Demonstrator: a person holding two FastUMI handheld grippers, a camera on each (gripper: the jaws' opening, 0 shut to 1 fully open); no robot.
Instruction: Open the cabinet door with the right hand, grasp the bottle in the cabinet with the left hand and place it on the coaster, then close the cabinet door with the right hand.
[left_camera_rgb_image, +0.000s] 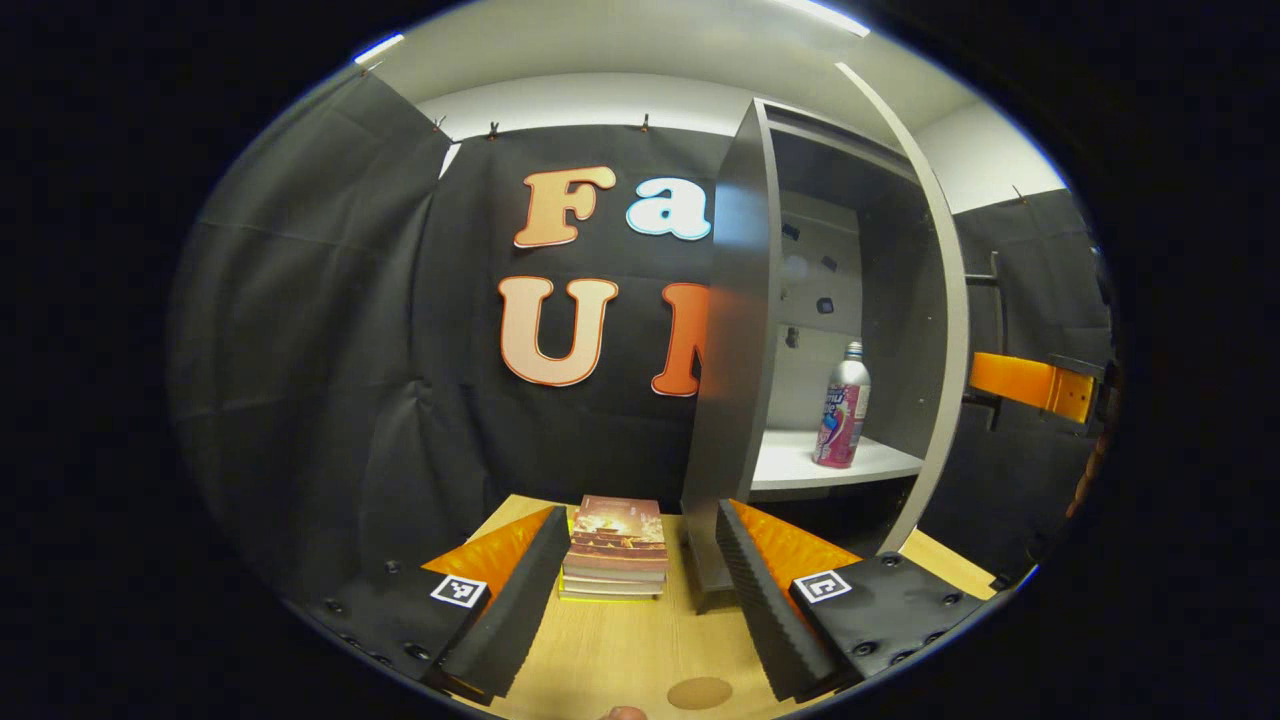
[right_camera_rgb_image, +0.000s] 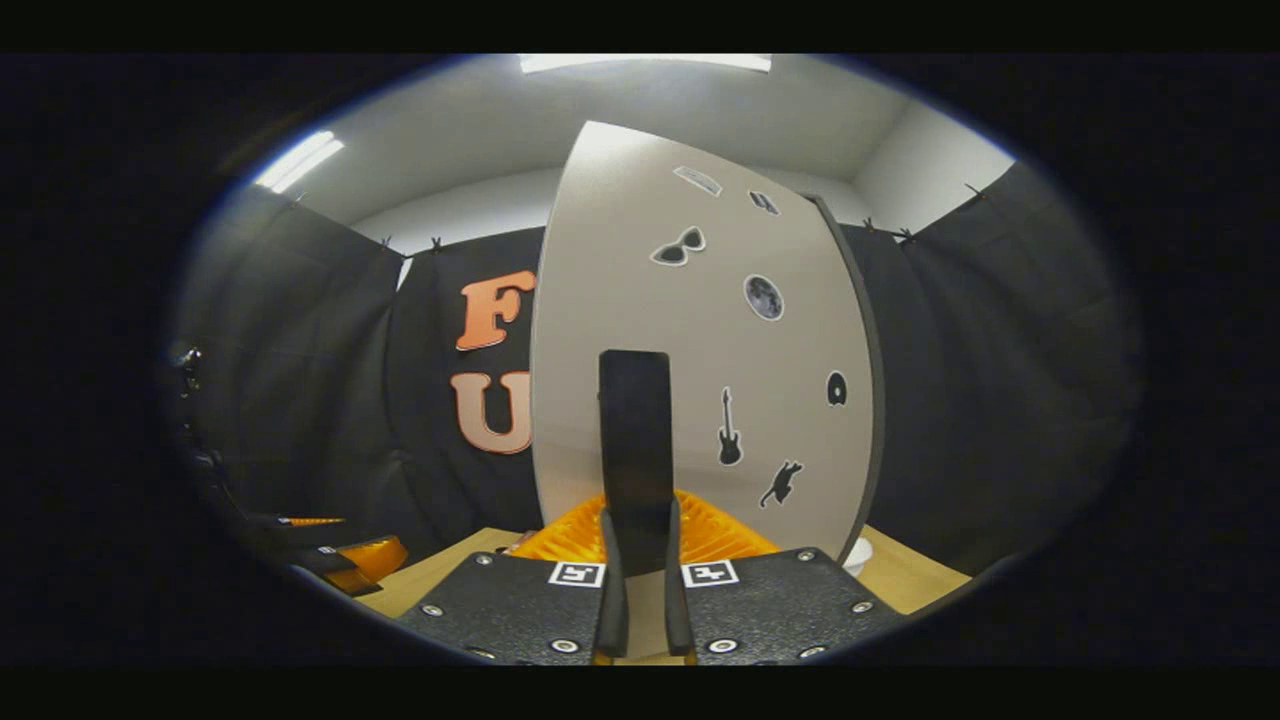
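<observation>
currently the grey cabinet door (left_camera_rgb_image: 735, 330) stands swung open, seen nearly edge-on in the left gripper view, and its pale outer face (right_camera_rgb_image: 700, 340) carries small black stickers in the right gripper view. the right gripper (right_camera_rgb_image: 640, 575) has its fingers pressed together on the black upright door handle (right_camera_rgb_image: 636, 460), which rises between them. the same gripper shows as an orange and black body (left_camera_rgb_image: 1040, 388) at the right edge of the left gripper view, behind the cabinet's right side.

inside the grey cabinet (left_camera_rgb_image: 900, 300), the silver bottle with a pink and blue label and a white cap (left_camera_rgb_image: 842, 407) stands upright on the white shelf (left_camera_rgb_image: 800, 462), near the shelf's front right corner, apart from the back wall.

the left gripper (left_camera_rgb_image: 640, 590) hangs over the light wooden table (left_camera_rgb_image: 620, 650), fingers spread wide with nothing between them, well apart from the bottle. a short stack of books with a reddish-brown cover on top (left_camera_rgb_image: 615, 548) lies on the table toward its far edge, framed between the two fingers and just left of the door's lower edge. the round brown coaster (left_camera_rgb_image: 700, 692) lies flat on the table near its near edge, close under the left gripper, bare. the left gripper also appears low at the left rim of the right gripper view (right_camera_rgb_image: 345, 560), over the table's left corner.
</observation>
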